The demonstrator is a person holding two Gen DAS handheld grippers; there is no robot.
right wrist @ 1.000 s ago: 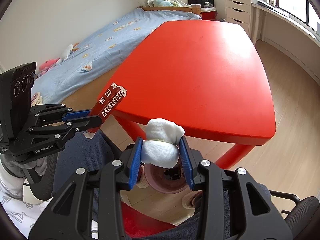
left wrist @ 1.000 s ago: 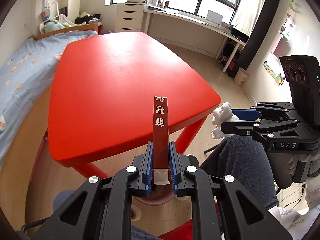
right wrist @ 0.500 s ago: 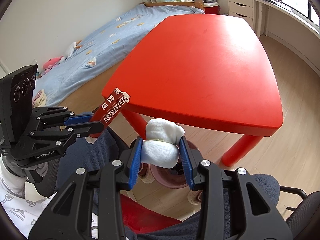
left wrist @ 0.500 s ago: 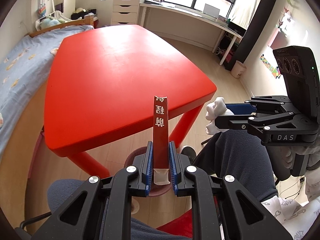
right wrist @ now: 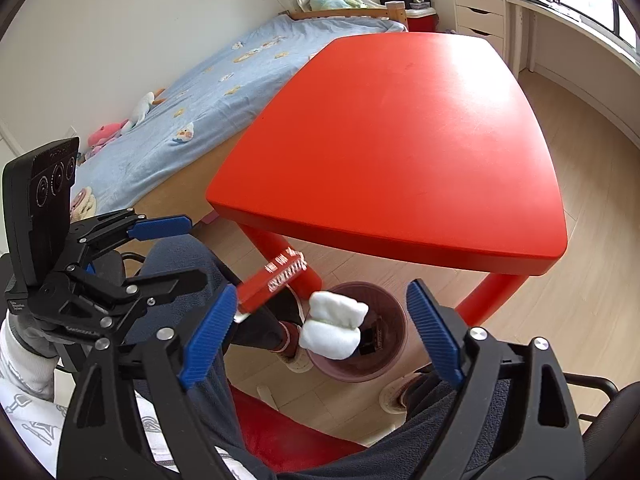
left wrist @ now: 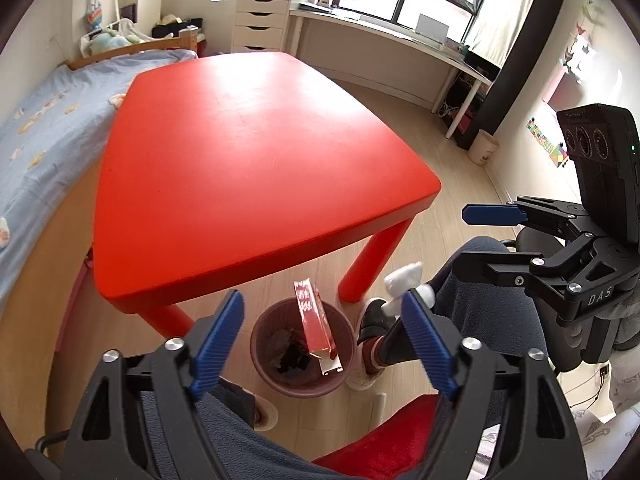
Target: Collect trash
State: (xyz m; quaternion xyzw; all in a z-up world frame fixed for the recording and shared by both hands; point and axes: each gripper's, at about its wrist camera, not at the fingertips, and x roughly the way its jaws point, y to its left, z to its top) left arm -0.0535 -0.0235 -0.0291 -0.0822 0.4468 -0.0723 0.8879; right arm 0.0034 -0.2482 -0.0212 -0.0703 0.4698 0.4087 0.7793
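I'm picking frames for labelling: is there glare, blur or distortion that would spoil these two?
Left wrist view: soft window glare whitens the middle of the red table; the red box over the waste bin is slightly smeared; fisheye bends the edges, and the corners are black. Right wrist view: the white wad looks soft, the red box's lettering blurs, and the table is evenly lit.

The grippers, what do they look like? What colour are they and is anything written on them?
Both are black, made of angular linked bars with round silver screws. The left gripper and the right gripper each have bright blue ribbed pads lining the jaws. On top of each sits a black box with three round lenses. White letters "DAS" are printed on the right one's side. The hands wear grey gloves.
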